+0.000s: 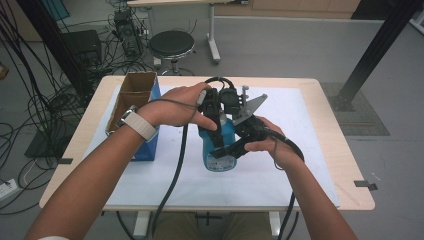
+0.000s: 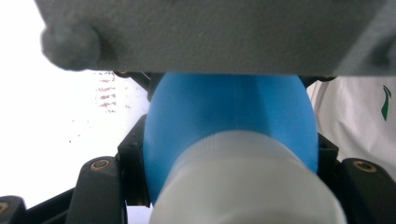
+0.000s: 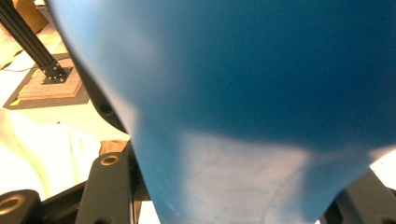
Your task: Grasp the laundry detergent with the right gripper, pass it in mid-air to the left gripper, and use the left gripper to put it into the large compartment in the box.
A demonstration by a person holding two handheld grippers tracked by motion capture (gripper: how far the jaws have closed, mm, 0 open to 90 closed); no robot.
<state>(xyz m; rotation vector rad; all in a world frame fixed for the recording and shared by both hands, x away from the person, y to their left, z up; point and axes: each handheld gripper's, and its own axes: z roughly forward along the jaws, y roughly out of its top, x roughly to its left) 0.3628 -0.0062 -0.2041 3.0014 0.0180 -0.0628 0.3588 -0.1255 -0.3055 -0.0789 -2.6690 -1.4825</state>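
High view, grey floor with a cable tangle and round stool [image 1: 171, 45], wooden table [image 1: 330, 120] under a white sheet [image 1: 290, 125], open cardboard box [image 1: 131, 97] at left, blue bottle [image 1: 220, 145] mid-table, left gripper [image 1: 212, 112] clamped near its white cap [image 2: 247, 182], right gripper [image 1: 235, 147] clamped on its body.

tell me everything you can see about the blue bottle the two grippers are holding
The blue bottle looks like smooth plastic, with a rounded body narrowing to a white ribbed cap. A pale label shows on its lower part in the high view. It is held over the white mat at the middle of the table, tilted. The left gripper grips it near the cap end, and the right gripper grips its body lower down, each with its fingers pressed on either side.
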